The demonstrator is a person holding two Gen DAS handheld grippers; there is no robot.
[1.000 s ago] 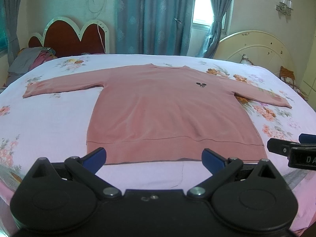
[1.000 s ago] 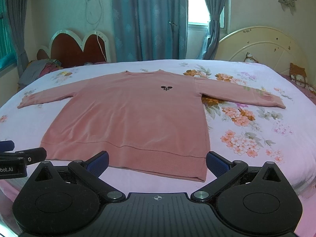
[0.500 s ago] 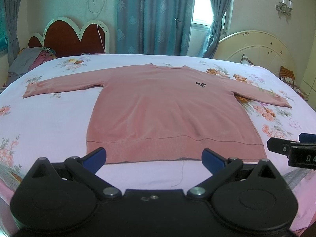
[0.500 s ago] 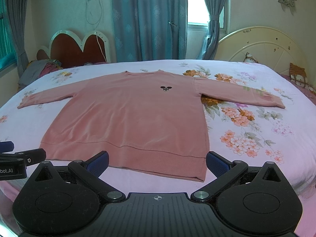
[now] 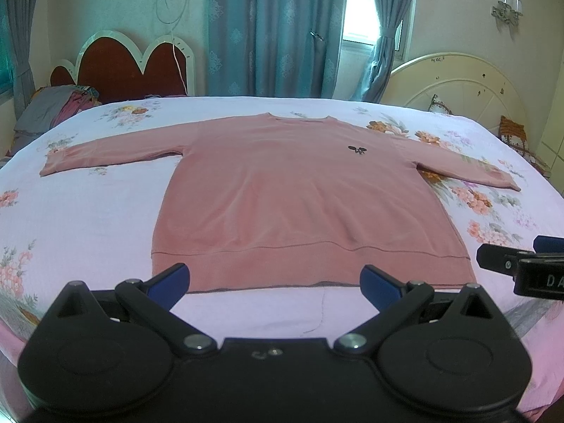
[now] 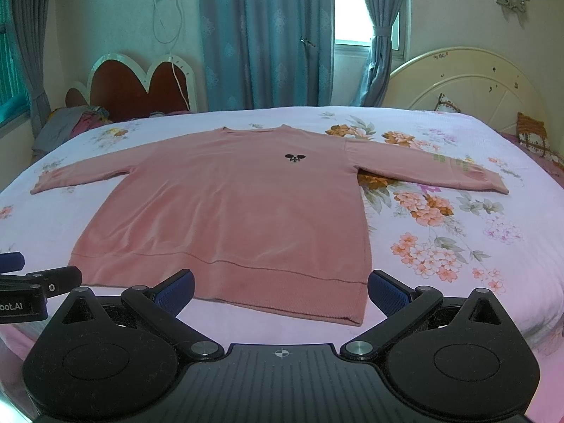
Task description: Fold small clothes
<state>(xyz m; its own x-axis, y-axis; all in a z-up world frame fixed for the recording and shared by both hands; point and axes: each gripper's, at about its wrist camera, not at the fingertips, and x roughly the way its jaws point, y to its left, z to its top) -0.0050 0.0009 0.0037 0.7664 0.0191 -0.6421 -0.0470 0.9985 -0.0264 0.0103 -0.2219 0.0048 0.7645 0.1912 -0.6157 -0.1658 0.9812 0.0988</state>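
Sweater: a pink long-sleeved sweater point(image 5: 299, 204) lies flat and face up in the middle of the bed, hem toward the cameras, neckline toward the far edge.
Sleeves: both spread out sideways, the left sleeve point(image 5: 109, 155) on plain sheet, the right sleeve point(image 6: 433, 172) across printed flowers.
Logo: a small black emblem point(image 6: 295, 157) sits on the chest, right of centre.
Hem: the ribbed hem band point(image 5: 310, 268) runs straight, with a loose thread point(image 5: 320, 313) trailing from it onto the sheet.
Left gripper: the left gripper point(image 5: 275, 280) hovers just in front of the hem, its 2 blue-padded fingers spread wide with nothing between them, not touching the cloth.
Right gripper: the right gripper point(image 6: 281, 287) hovers by the sweater's near right corner, its fingers likewise wide apart and empty.
Spacing: the 2 grippers are side by side, each showing at the edge of the other's view.
Bed: a pale pink floral bedsheet point(image 6: 458, 246) covers the mattress.
Surroundings: a cream curved headboard point(image 6: 465, 81) on the right, a red scalloped headboard point(image 5: 130, 67) at the back left, teal curtains point(image 5: 275, 28) behind, and a pile of clothes point(image 5: 60, 109) at far left.
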